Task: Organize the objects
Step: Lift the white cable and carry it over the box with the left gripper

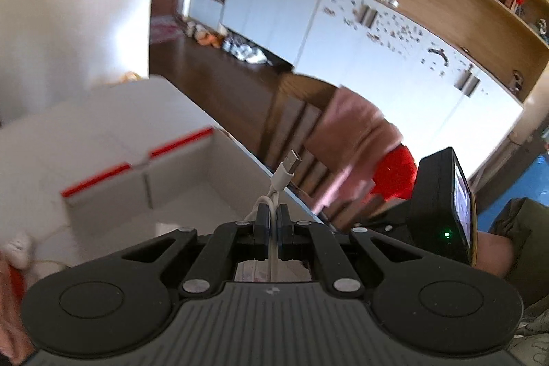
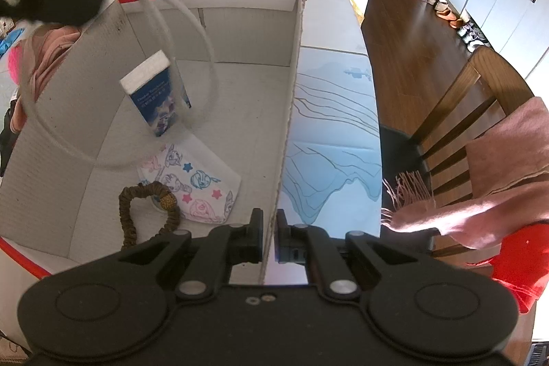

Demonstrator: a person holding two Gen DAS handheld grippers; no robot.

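L wrist: left gripper (image 1: pixel 273 222) fingers pinch white cable (image 1: pixel 282 175) near its plug, above box (image 1: pixel 178 167); limp, light, loop swings. R wrist: right gripper (image 2: pixel 267 228) fingers clamp box wall (image 2: pixel 290 112); thin cardboard, grip edge gently.

Left gripper (image 1: pixel 273 230), right gripper (image 2: pixel 269 237): black plastic, silver pivot screws, ribbed housing.

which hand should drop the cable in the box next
Left. Its claw is shut on the white cable, beside the open box. The right claw is busy gripping the box wall.
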